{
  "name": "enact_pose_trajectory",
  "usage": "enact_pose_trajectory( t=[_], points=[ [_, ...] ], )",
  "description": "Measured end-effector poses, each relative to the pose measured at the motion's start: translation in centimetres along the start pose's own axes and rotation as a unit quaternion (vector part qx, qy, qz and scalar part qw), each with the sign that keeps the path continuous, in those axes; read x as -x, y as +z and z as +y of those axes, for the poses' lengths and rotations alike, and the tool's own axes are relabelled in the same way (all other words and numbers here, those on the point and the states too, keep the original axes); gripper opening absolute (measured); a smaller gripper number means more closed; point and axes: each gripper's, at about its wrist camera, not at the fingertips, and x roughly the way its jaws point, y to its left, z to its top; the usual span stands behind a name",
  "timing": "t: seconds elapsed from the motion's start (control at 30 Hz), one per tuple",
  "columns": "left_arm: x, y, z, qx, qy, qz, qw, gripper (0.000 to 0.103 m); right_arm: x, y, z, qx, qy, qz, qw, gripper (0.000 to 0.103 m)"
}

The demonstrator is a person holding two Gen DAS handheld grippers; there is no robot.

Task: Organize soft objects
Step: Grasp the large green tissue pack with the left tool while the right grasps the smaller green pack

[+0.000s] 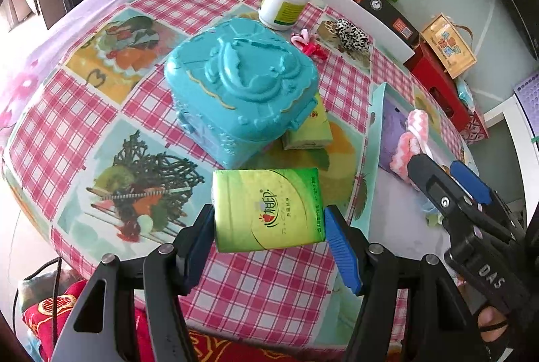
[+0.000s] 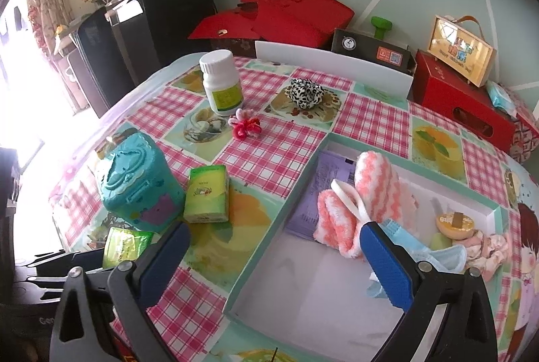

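Observation:
My left gripper (image 1: 269,220) is shut on a green tissue pack (image 1: 267,208), held just above the checked tablecloth; the same pack shows at the lower left of the right wrist view (image 2: 124,247). A second green tissue pack (image 2: 205,195) lies against a teal plastic case (image 2: 138,183). My right gripper (image 2: 273,237) hangs open and empty over the near left edge of a teal-rimmed box (image 2: 293,190). Inside the box lie pink striped fluffy socks (image 2: 370,183), a purple packet (image 2: 323,180) and a blue face mask (image 2: 438,257). A leopard scrunchie (image 2: 305,94) and a pink-red hair tie (image 2: 244,124) lie farther back.
A white pill bottle (image 2: 222,82) stands at the back of the table. Red boxes (image 2: 289,18) and a black box (image 2: 370,50) sit beyond the far edge. The teal case (image 1: 242,82) fills the table's middle in the left wrist view.

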Motion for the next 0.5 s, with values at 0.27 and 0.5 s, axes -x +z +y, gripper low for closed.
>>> enact_pose_trajectory(
  t=[0.27,0.5],
  points=[
    [2.0,0.1,2.2,0.015,-0.008,-0.013,0.9998,0.066,-0.9,0.8,1.6,0.017,0.012,0.000,1.000,0.093],
    [3.0,0.5,5.1,0.044,-0.011,-0.024,0.9987,0.066,-3.5,0.8,4.3,0.055,0.018,0.028,0.998,0.085]
  ],
)
